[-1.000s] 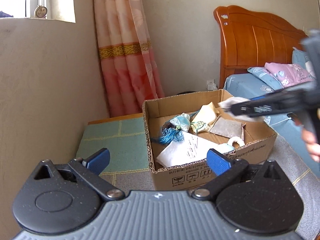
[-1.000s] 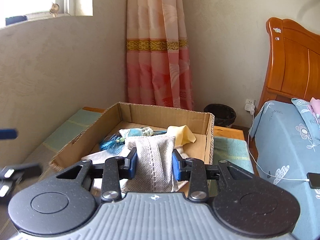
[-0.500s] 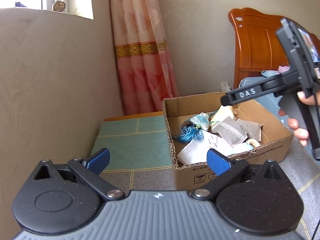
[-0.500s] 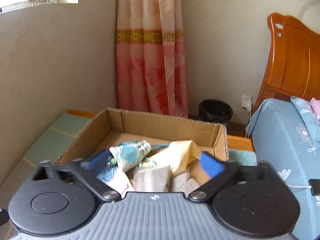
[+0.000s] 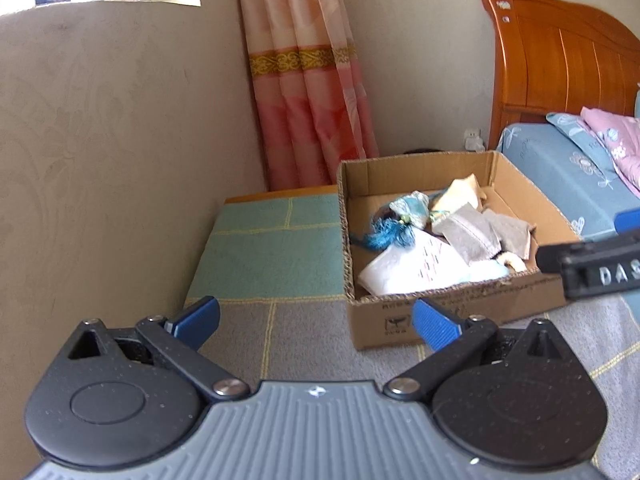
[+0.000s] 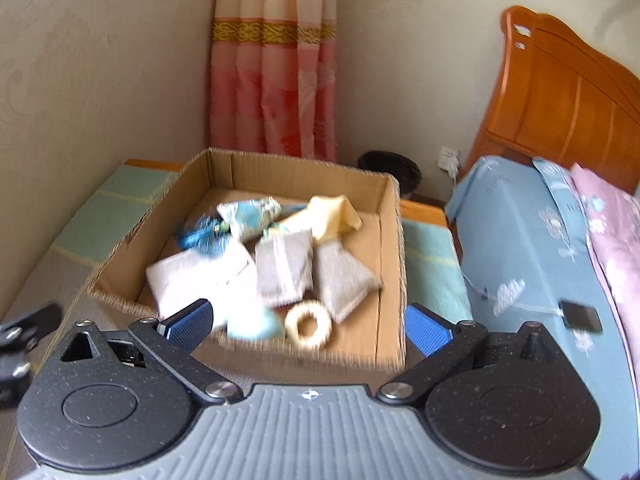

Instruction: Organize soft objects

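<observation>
We find both tools empty: the right tool has just spread wide above the near rim, and the left tool gapes likewise. The soft objects, including 2 grey woven pouches, lie heaped in the cardboard box. In our judgement, limp fabric could snag a retreating pad, dragging the fuzzy ring over the corrugated wall.

2 grey pouches lie among soft items inside the open cardboard box.
</observation>
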Demonstrator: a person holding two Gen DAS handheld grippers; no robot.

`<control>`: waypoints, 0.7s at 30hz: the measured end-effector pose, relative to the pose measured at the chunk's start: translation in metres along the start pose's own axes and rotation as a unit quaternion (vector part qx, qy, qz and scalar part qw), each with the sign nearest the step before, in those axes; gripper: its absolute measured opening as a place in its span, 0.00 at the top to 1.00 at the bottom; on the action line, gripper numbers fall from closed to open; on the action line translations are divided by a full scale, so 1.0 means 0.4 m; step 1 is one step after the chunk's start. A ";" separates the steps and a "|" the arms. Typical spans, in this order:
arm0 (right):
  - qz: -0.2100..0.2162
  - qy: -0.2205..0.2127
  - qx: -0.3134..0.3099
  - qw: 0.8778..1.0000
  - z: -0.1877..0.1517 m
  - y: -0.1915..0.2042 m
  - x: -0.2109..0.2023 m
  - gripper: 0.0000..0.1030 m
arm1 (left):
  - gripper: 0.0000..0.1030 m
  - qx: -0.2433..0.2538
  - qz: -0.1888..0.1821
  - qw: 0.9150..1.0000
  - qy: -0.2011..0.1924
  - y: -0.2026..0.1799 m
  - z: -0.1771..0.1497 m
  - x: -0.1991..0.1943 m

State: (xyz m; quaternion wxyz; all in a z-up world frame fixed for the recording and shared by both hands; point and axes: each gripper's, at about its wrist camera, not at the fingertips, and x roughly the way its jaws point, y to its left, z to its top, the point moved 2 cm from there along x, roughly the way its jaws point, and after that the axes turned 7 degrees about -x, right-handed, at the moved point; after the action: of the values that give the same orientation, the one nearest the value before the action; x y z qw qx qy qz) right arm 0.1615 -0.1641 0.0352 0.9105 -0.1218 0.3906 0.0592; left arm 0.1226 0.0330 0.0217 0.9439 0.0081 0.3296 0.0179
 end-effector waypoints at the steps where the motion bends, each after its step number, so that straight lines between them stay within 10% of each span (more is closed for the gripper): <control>1: 0.003 0.002 0.009 1.000 -0.013 -0.002 -0.010 0.00 | 0.01 0.003 -0.001 1.000 0.001 -0.006 -0.001 -0.006; 21: 0.005 0.004 0.041 0.999 -0.082 -0.002 -0.084 0.00 | 0.01 -0.006 -0.010 1.000 0.012 -0.038 -0.005 -0.054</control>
State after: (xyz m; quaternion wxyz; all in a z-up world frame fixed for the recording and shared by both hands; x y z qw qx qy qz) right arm 0.1157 -0.1743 0.0378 0.9130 -0.0822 0.3968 0.0474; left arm 0.1049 0.0170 0.0331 0.9402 -0.0010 0.3405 0.0107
